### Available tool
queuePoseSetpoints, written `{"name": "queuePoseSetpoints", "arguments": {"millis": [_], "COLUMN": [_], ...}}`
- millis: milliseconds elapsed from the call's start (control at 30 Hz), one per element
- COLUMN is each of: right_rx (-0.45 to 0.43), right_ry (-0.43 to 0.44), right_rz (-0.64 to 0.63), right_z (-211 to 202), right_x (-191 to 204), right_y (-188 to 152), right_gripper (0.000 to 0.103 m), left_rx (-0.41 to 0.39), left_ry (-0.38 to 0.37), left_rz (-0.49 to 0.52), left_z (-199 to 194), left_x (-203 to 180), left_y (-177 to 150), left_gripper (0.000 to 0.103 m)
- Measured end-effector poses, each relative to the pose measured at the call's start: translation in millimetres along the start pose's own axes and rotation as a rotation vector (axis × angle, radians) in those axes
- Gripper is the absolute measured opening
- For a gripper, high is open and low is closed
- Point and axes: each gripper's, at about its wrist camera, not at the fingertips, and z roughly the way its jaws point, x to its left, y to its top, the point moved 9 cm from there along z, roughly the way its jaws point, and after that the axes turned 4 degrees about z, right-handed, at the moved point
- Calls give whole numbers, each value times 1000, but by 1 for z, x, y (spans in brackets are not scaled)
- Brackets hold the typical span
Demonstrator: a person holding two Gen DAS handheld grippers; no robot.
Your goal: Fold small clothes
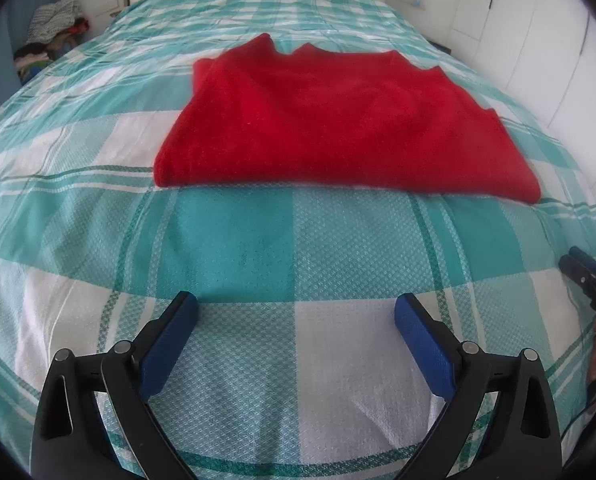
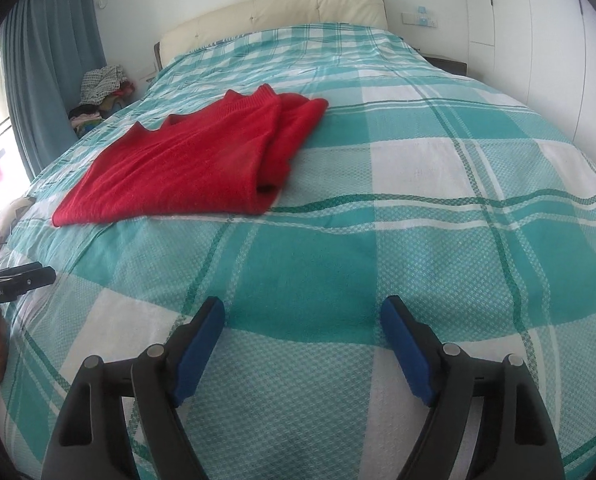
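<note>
A red knitted sweater [image 1: 338, 124] lies folded flat on the bed, its near edge straight across; in the right wrist view it [image 2: 186, 164] lies at the left, with a folded part stacked along its right side. My left gripper [image 1: 296, 312] is open and empty, above the bedspread short of the sweater's near edge. My right gripper [image 2: 303, 316] is open and empty, further right, apart from the sweater. The right gripper's tip shows at the right edge of the left wrist view [image 1: 586, 276]; the left gripper's shows at the left edge of the right wrist view [image 2: 18, 278].
A teal and white checked bedspread [image 1: 282, 240] covers the bed. A cream headboard [image 2: 282, 10] stands at the far end. A pile of clothes [image 2: 98, 96] sits beside the bed at the far left near a blue curtain [image 2: 46, 68]. White wardrobe doors [image 2: 558, 40] run along the right.
</note>
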Motion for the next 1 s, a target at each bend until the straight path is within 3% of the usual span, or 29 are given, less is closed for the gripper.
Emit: {"name": "queuePoseSetpoints", "arguments": {"millis": [233,1000], "right_rx": [-4,-5], "right_ry": [-27,-20], "right_rz": [-22,-16], "right_z": [1,1], "right_x": [4,4], "right_y": [-2,-2], "right_gripper": [84,85], "left_rx": [32,28], "left_ry": [11,36], "left_rz": [16,33], "left_z": [6,8], "left_x": [-2,-5], "left_y": [-4,-5], "left_gripper": [102,103]}}
